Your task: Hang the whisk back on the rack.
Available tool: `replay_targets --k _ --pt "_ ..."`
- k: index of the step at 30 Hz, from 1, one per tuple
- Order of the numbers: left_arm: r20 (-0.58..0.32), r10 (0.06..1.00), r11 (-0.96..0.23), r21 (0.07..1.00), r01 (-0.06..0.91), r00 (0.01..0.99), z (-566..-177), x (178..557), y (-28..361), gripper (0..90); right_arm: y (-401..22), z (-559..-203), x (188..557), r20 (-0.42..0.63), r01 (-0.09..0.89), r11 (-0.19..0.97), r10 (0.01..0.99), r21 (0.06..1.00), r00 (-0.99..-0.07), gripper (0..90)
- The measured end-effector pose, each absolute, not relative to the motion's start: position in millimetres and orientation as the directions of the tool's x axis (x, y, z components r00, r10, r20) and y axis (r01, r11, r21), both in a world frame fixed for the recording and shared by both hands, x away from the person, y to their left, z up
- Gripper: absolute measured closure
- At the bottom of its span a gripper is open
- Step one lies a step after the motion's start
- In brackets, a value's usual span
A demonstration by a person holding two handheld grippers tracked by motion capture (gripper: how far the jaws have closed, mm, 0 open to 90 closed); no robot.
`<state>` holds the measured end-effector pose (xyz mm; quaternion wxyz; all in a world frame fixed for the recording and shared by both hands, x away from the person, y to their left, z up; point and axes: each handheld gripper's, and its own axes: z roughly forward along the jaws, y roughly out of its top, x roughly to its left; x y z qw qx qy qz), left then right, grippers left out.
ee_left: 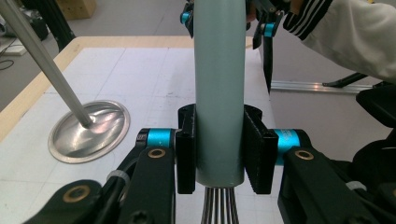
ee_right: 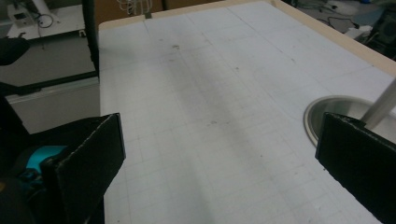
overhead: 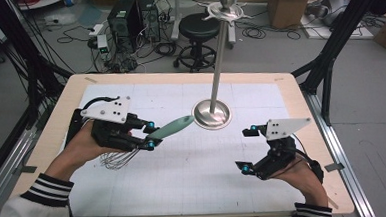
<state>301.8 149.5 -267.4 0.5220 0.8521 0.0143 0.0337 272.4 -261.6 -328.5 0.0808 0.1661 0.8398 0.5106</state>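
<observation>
A whisk with a mint-green handle [overhead: 174, 127] and steel wires [overhead: 121, 160] is held over the left half of the table, and my left gripper [overhead: 150, 136] is shut on it. In the left gripper view the handle [ee_left: 219, 70] stands upright between the two black pads [ee_left: 186, 149], with the wires [ee_left: 219, 205] below them. Toward the table's right side my right gripper [overhead: 247, 149] hovers open, holding nothing. The right gripper view shows my right gripper [ee_right: 219, 163] with its pads [ee_right: 88, 163] far apart over the white mat.
A steel stand with a round base [overhead: 212, 115] and a tall pole [overhead: 220, 52] rises from the middle back of the table; its base [ee_left: 88, 130] [ee_right: 327, 112] appears in both gripper views. A wooden rim [overhead: 300, 98] borders the white grid mat [overhead: 194, 173].
</observation>
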Motion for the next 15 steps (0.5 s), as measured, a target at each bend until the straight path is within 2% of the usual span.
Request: replay_targets --k 15 --pt "0.032 0.054 -0.447 0.895 -0.005 0.998 -267 302 149 69.3 -229 -291 288 0.043 0.139 0.442 0.221 0.886 -0.974 0.5"
